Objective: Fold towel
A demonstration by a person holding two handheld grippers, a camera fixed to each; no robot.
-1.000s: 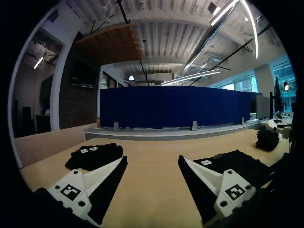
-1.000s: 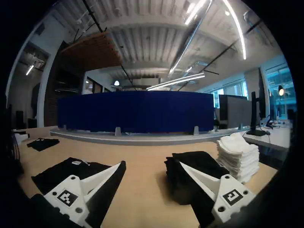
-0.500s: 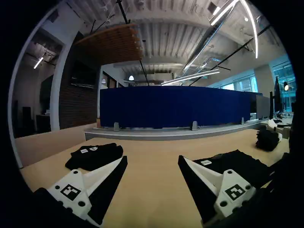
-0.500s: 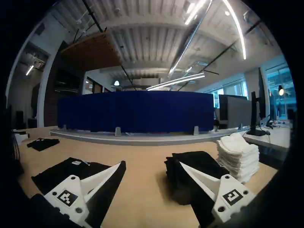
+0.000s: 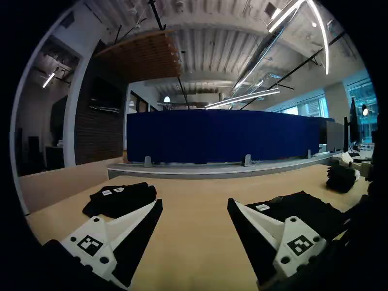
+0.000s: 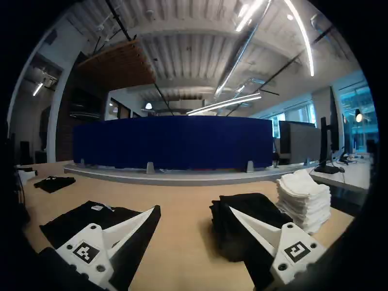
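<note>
The left gripper (image 5: 194,202) had two white, wedge-shaped fingers (image 5: 111,230) tapering to points, each lined with black on its inner face. At 7 and 5 o'clock each finger bore a square black-and-white marker (image 5: 90,244) ringed by round screw holes (image 5: 96,219). The right gripper (image 6: 194,208) looked the same.

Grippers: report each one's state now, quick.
Left gripper: open, holding nothing.
Right gripper: open, holding nothing.
</note>
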